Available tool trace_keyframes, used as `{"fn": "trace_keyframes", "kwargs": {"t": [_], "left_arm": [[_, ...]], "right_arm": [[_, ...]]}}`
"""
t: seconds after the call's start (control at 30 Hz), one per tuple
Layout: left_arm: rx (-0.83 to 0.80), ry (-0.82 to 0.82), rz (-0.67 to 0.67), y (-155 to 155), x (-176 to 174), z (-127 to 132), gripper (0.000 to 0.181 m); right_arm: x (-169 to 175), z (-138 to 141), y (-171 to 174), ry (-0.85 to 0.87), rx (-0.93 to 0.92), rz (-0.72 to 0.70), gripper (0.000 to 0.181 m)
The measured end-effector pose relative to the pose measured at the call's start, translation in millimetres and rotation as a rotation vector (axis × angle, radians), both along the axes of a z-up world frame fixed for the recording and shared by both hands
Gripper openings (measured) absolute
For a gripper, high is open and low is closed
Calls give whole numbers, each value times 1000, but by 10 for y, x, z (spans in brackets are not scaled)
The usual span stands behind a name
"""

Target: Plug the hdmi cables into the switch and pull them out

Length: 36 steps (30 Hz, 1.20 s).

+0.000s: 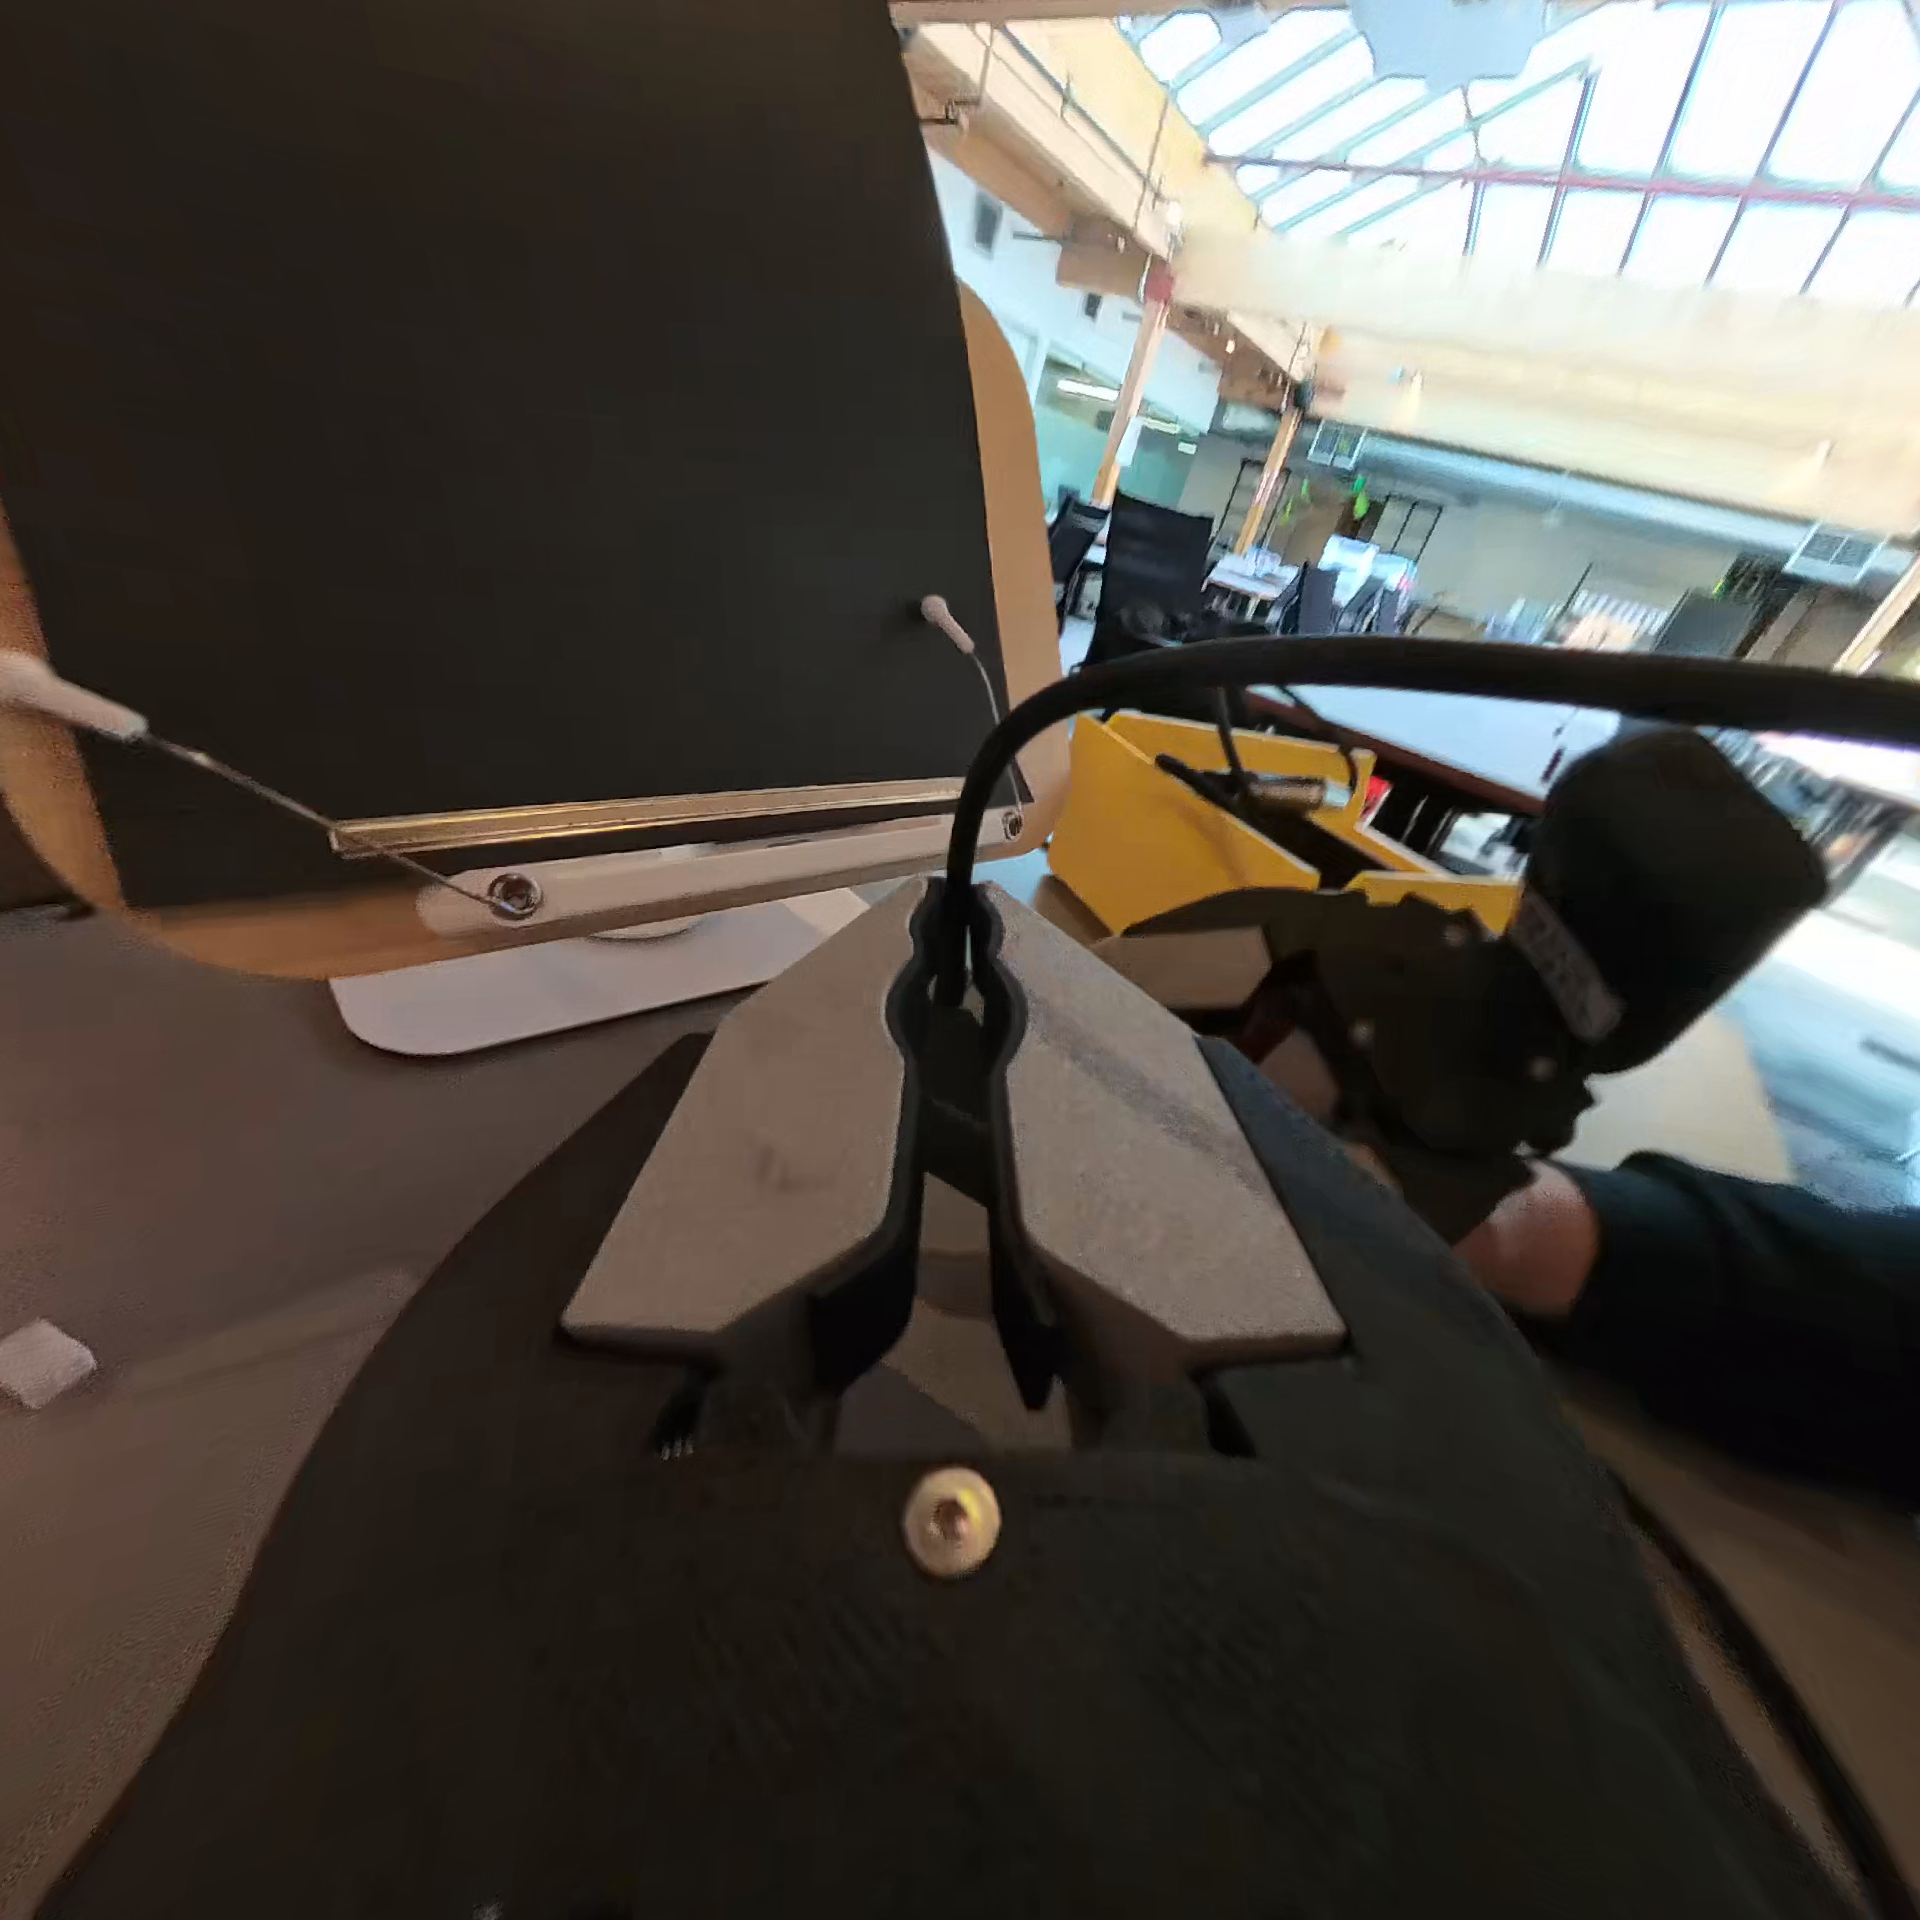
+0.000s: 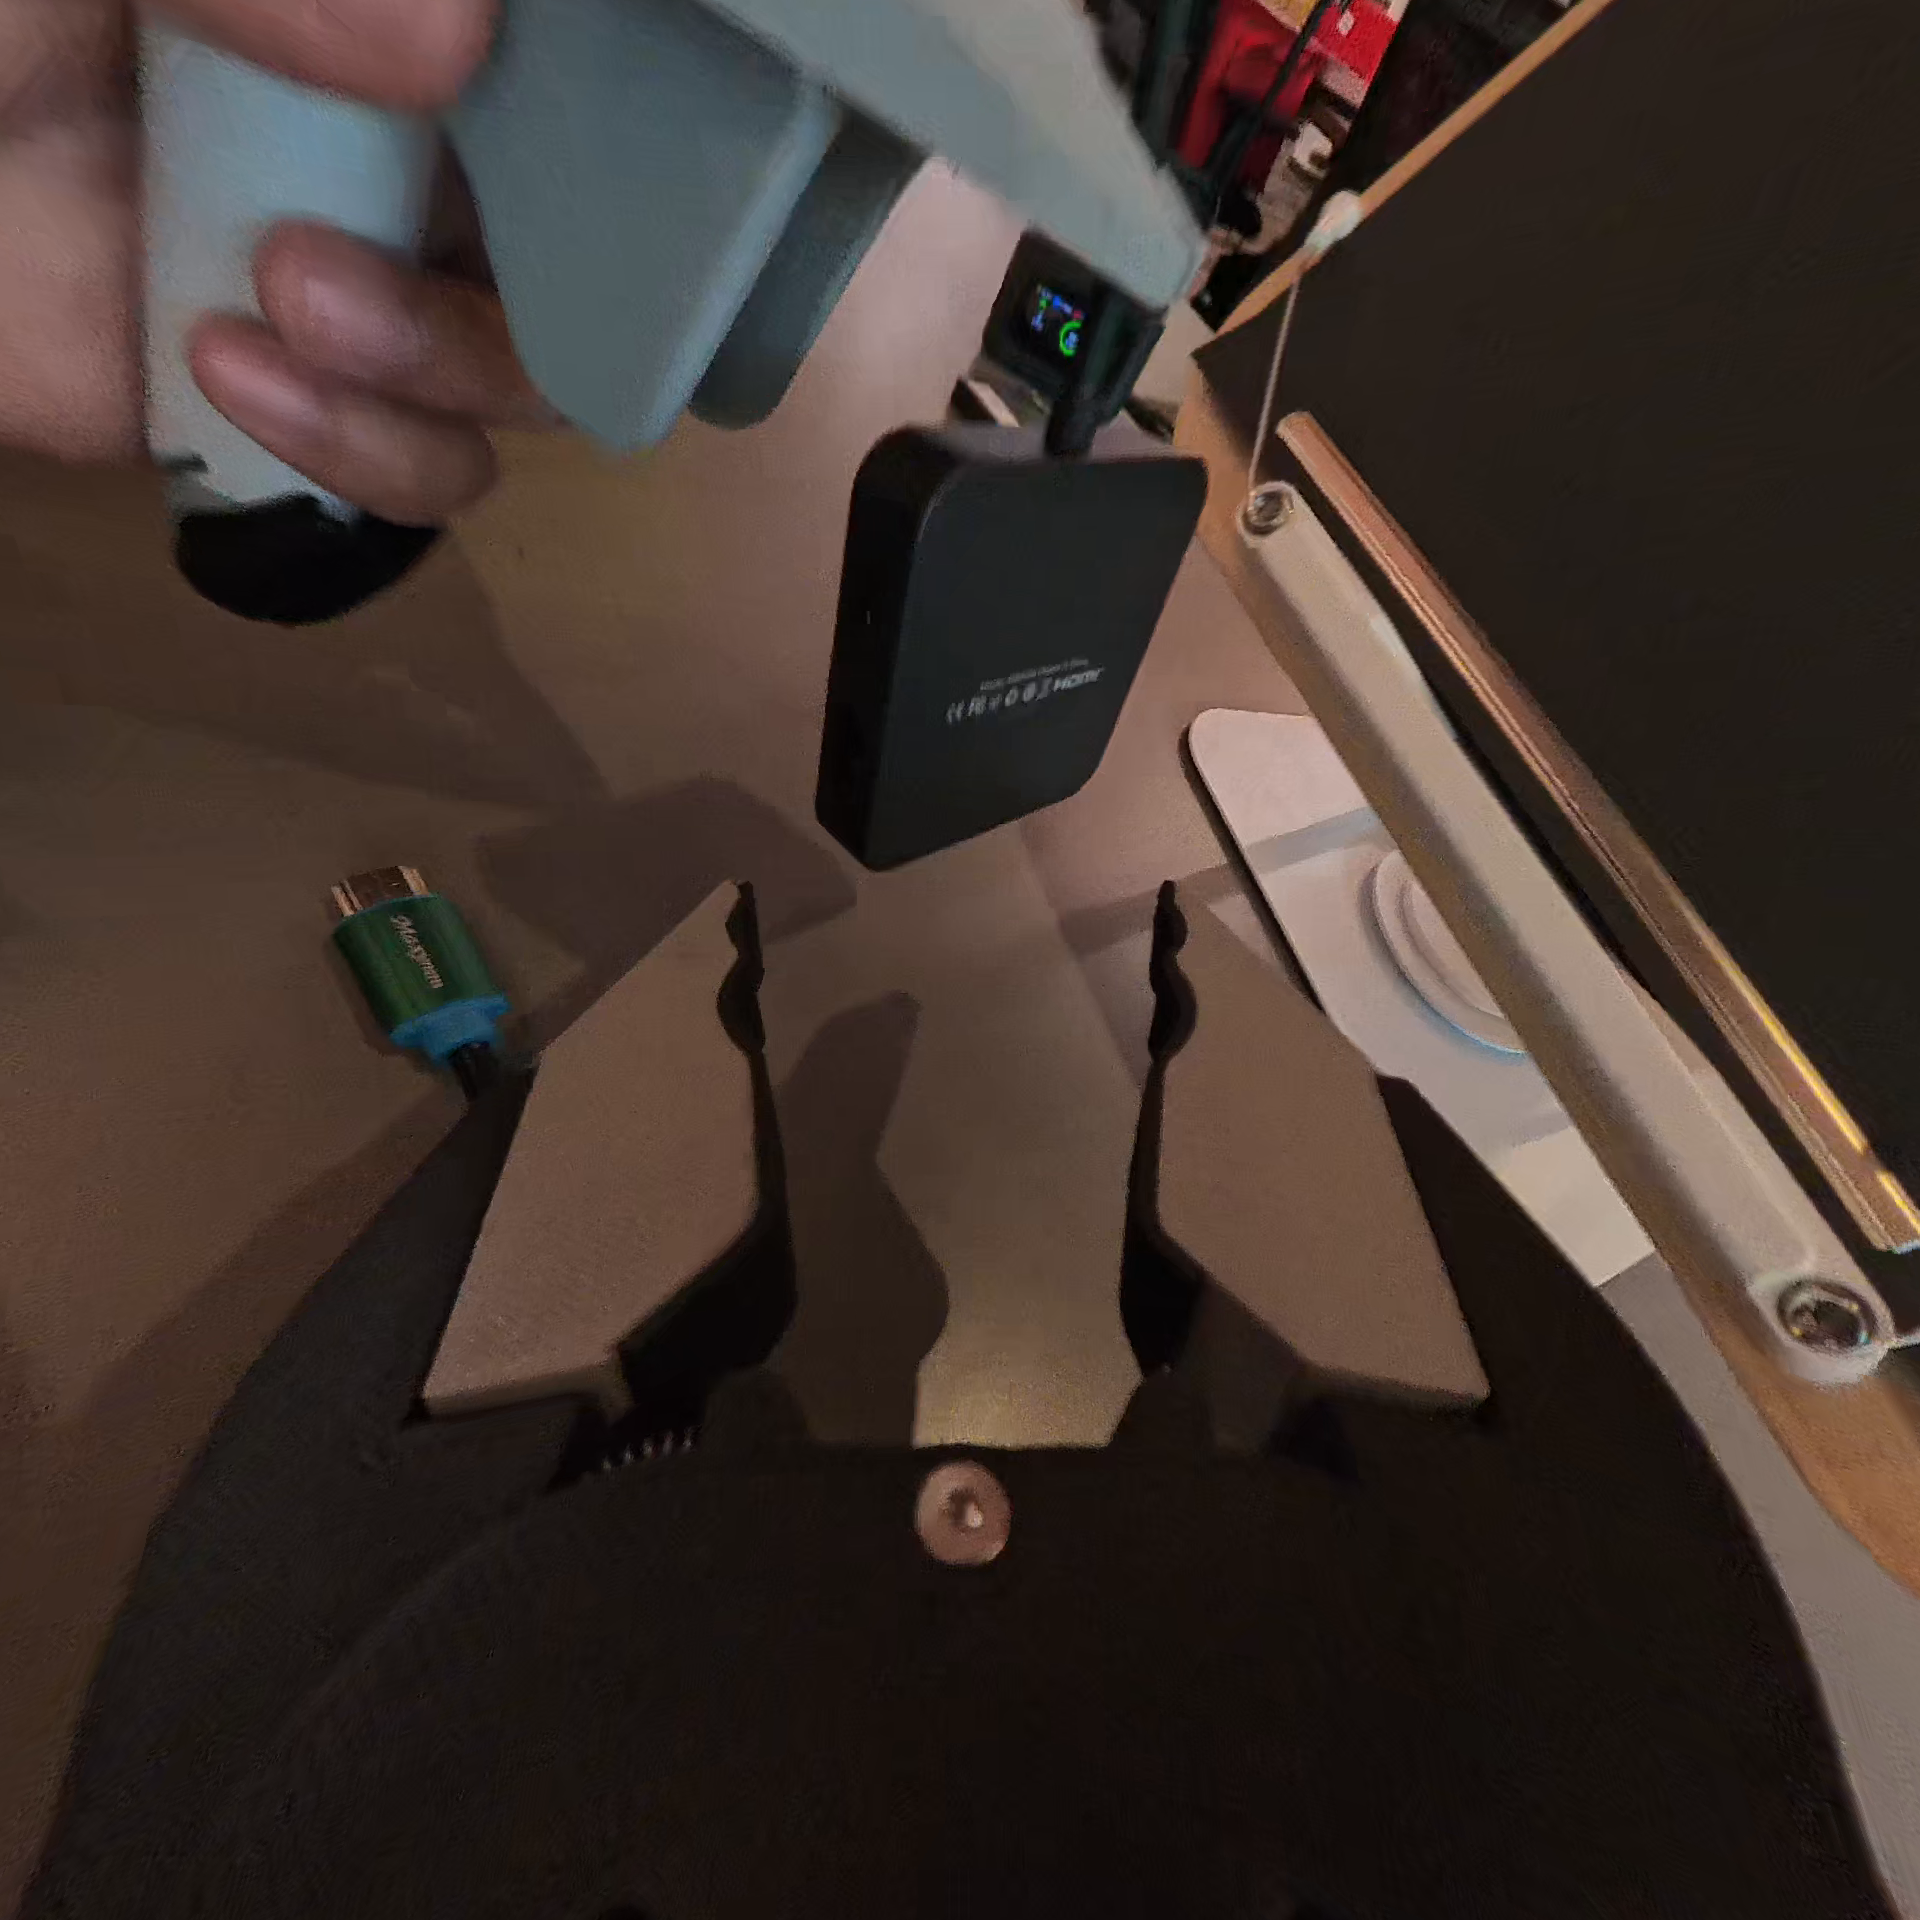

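Note:
My left gripper (image 1: 951, 935) is shut on a black cable (image 1: 1455, 675), which arcs up and away to the right. In the right wrist view the left gripper (image 2: 1091, 364) holds that cable just above the black HDMI switch (image 2: 997, 644). The switch hangs tilted from it, above the brown table (image 2: 644, 644). My right gripper (image 2: 956, 904) is open and empty, its fingertips just below the switch. A green HDMI plug (image 2: 416, 966) with a blue collar lies loose on the table to the left of my right fingers. The switch is hidden in the left wrist view.
A black board (image 1: 468, 364) on a white stand (image 1: 540, 997) rises close behind the grippers and fills the right side of the right wrist view (image 2: 1610, 468). A yellow bin (image 1: 1153, 821) with cables sits behind. A small device with a lit screen (image 2: 1044, 322) stands beyond the switch. Across from one pair of fingers to the other is roughly 9 centimeters. My right gripper is the nearer one to the green HDMI plug (image 2: 416, 966): about 6 centimeters, against 15 centimeters.

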<state>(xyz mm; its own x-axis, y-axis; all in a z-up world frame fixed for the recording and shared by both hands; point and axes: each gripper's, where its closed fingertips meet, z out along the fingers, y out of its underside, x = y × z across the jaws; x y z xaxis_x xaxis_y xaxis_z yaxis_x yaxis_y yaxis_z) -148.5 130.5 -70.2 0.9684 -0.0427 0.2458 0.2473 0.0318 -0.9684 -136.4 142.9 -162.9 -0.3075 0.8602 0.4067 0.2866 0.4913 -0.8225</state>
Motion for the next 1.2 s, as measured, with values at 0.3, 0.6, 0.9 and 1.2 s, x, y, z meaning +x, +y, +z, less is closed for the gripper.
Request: {"fn": "trace_keyframes", "kwargs": {"t": [0.3,0.6,0.9,1.2], "left_arm": [[12,-92,26,-47,-96,18,2],[-33,-96,-23,-11,-56,-85,2],[-322,242,-94,-13,69,-512,45],[-220,626,-175,-151,433,-477,36]], "right_arm": [[-142,66,-97,36,119,-62,61],[18,212,197,32,97,-81,11],[297,94,307,-160,94,31,11],[481,3,-34,-196,85,270,11]]}}
